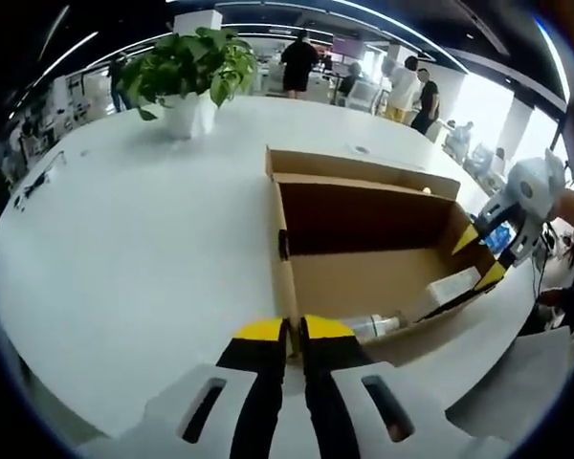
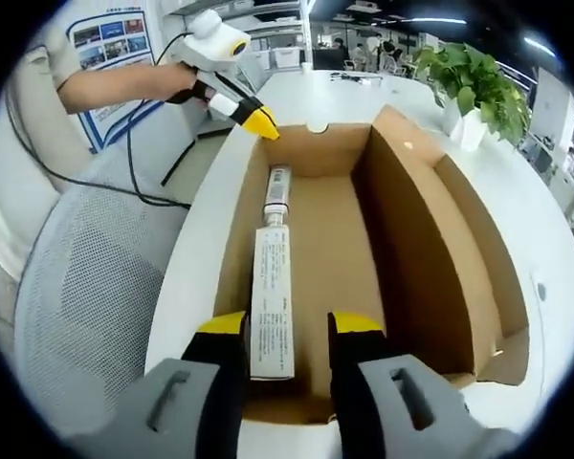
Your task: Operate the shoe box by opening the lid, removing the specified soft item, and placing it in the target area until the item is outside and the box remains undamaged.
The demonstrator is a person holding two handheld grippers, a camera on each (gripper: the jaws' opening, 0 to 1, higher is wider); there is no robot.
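Observation:
An open brown shoe box [image 1: 364, 215] [image 2: 430, 220] lies on a white table [image 1: 124, 239], its lid folded back. Inside, along one wall, lies a white soft tube [image 2: 271, 296] [image 1: 450, 287] with a clear cap end [image 2: 277, 186]. My left gripper [image 1: 294, 330] is shut on the box's end wall, and the right gripper view shows it [image 2: 261, 122] at the far end of the box. My right gripper [image 2: 289, 325] [image 1: 480, 258] is open inside the box. Its jaws stand either side of the tube's flat end without touching it.
A potted plant [image 1: 187, 67] [image 2: 474, 72] stands on the table beyond the box. A mesh office chair [image 2: 86, 287] and a black cable [image 2: 124, 182] are beside the table edge. A person's arm [image 2: 115, 86] holds the left gripper. People [image 1: 297, 62] stand far off.

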